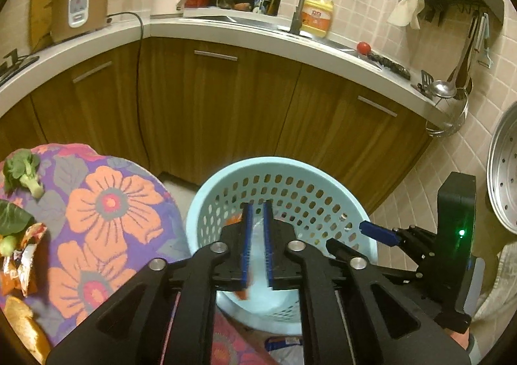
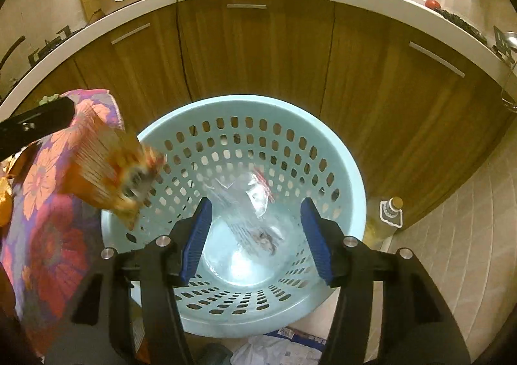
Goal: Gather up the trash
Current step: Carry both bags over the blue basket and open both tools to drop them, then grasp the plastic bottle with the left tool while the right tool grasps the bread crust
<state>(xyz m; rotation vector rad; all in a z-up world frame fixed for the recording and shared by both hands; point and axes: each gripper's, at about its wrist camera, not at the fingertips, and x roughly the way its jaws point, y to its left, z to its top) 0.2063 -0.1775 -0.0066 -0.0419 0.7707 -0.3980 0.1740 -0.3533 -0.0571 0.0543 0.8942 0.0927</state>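
Note:
A light blue perforated basket [image 1: 323, 184] [image 2: 352, 171] stands on the floor below both grippers. My left gripper [image 1: 257, 208] hovers over its near rim, its blue pads a narrow gap apart with only the basket's inside showing between them. An orange snack wrapper [image 2: 119, 177] is blurred in the air at the basket's left rim, just under a black finger [image 2: 35, 126] of the left gripper. Orange bits [image 1: 242, 294] show beneath the left pad. My right gripper [image 2: 255, 213] [image 1: 358, 240] stands wide open above the basket. Under it, inside, is a clear plastic bag [image 2: 255, 197].
A table with a floral cloth [image 1: 110, 203] at left carries broccoli [image 1: 26, 171], greens, torn wrappers [image 1: 26, 252] and bread [image 1: 22, 323]. Wooden cabinets [image 1: 210, 106] stand behind the basket. An oil bottle [image 2: 391, 213] is at its right, and bags [image 2: 278, 349] lie on the floor.

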